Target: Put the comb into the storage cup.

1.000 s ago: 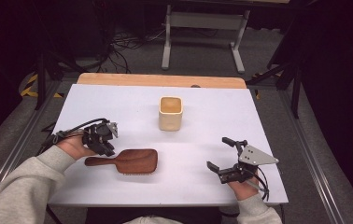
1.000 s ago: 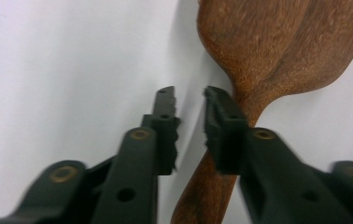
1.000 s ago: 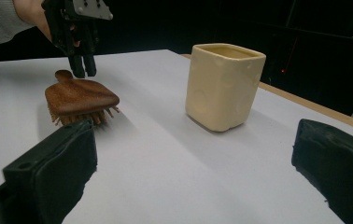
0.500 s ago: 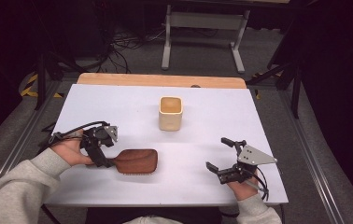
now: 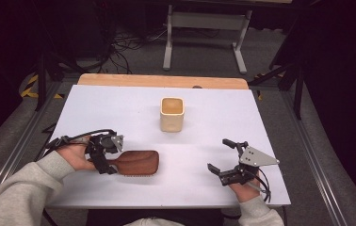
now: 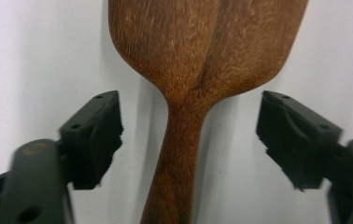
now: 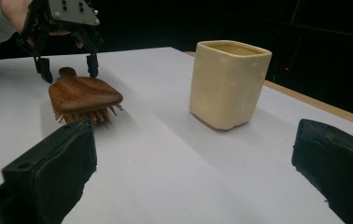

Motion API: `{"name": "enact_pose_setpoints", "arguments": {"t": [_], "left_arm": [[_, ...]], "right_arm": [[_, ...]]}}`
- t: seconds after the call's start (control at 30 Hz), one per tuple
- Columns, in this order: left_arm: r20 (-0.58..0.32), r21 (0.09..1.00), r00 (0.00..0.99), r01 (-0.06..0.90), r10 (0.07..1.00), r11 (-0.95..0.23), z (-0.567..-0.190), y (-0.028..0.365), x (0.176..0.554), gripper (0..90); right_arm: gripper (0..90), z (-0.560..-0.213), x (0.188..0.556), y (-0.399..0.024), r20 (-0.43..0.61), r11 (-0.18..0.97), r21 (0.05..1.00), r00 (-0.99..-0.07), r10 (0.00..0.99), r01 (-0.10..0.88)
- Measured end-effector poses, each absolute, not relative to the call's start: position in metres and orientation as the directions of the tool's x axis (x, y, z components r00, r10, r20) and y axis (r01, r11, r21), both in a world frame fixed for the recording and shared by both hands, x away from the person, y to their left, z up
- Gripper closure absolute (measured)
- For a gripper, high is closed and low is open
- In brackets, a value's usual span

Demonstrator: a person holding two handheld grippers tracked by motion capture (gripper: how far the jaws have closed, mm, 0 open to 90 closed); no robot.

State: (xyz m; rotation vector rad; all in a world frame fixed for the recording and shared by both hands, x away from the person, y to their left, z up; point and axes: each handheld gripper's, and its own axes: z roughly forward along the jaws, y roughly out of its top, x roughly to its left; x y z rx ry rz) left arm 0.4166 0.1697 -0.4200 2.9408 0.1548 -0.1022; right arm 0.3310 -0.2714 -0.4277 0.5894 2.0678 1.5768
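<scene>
Near the front edge of the white counter [image 5: 133,101]: right tool [image 5: 224,159], held low at the right, jaws wide apart, gripping nothing. At the left: left tool [image 5: 104,162], jaws apart, one on each side of the handle of a wooden hairbrush [image 5: 136,163], not touching it in the left gripper view. Brush lying flat, bristles down, long axis running left to right across the counter, handle toward the left hand [image 5: 75,156], broad head toward the middle. Dark reddish-brown wood with clear grain; short bristles visible under the head in the right gripper view. End of the handle hidden under the tool from above. Farther back, well apart: cream square cup [image 5: 172,114], upright, inside hard to make out.
</scene>
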Motion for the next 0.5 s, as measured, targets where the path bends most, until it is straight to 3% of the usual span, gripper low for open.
{"name": "enact_pose_setpoints", "arguments": {"t": [0.17,0.37,0.5], "left_arm": [[-0.052,0.160,0.997,0.062,0.054,-0.985,-0.424,0.164,0.415,45.5],[-0.032,0.125,0.999,0.019,0.016,-0.992,-0.429,0.159,0.413,61.6],[-0.025,0.124,1.000,0.014,0.011,-0.992,-0.430,0.161,0.413,67.2]], "right_arm": [[0.5,-0.428,0.331,-0.271,-0.108,0.248,0.967,-0.798,0.593,0.053],[0.5,-0.428,0.331,-0.271,-0.107,0.249,0.967,-0.798,0.593,0.056],[0.5,-0.428,0.331,-0.271,-0.106,0.249,0.967,-0.798,0.594,0.057]]}}
